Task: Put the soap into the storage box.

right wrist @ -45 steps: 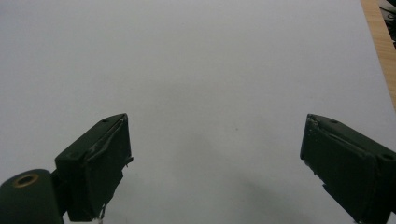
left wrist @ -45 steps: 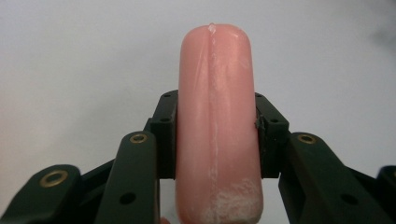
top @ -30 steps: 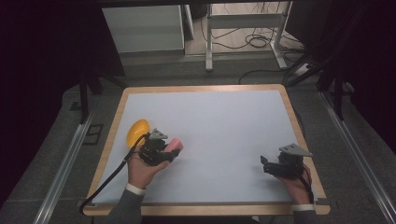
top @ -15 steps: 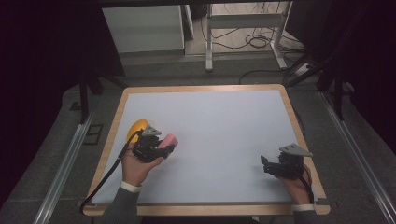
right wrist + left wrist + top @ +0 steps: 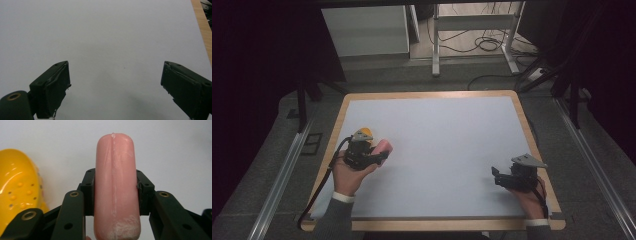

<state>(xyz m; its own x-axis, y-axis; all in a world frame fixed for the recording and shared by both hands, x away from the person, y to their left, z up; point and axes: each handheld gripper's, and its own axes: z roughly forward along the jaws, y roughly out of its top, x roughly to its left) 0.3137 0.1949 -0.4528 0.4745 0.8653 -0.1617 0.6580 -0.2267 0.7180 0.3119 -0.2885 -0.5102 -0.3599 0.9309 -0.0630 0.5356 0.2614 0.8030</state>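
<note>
Pink sausage (image 5: pixel 116 187) between left tongs (image 5: pixel 115 192)

No lettering, label, brand mark or number can be read anywhere in these views. The smooth pink sausage-shaped object (image 5: pixel 116 187) and the glossy yellow dimpled plastic piece (image 5: pixel 18 187) beside it carry no print, and the white sheet-covered table with its wooden rim (image 5: pixel 427 95) bears no legible sign
</note>
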